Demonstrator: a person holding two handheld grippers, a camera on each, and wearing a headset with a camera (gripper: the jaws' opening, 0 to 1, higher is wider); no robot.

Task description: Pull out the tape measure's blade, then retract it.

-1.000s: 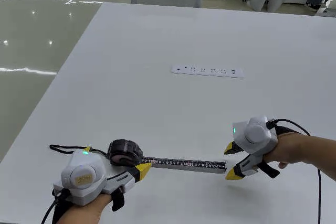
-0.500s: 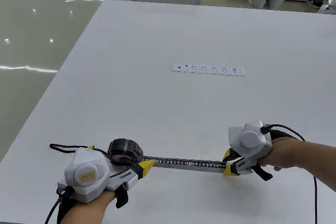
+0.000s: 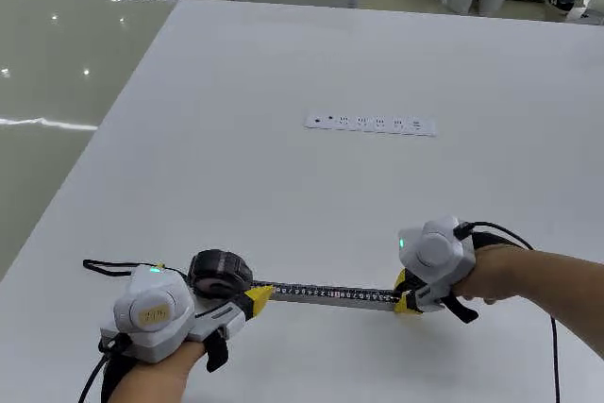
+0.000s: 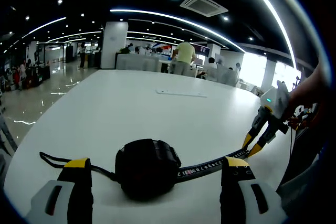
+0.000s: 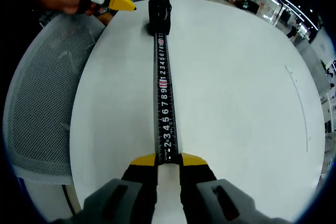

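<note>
Change: the right gripper, whose jaws had stood apart around the tip of the blade a second before, had closed on it
Right gripper: jaws clamped on the blade's free end, with the blade running straight out from between them
Left gripper: jaws wide apart, one on each side of the case, neither seen touching it
Blade: partly drawn out, lying flat on the table between the case and the right gripper
Case: near the table's front edge, between the left jaws, its strap trailing away from the blade
Meaning: the tip looked secured, so pulling could go on; the unheld case might slide along with it
Progress: pull-out under way, retraction not yet begun
</note>
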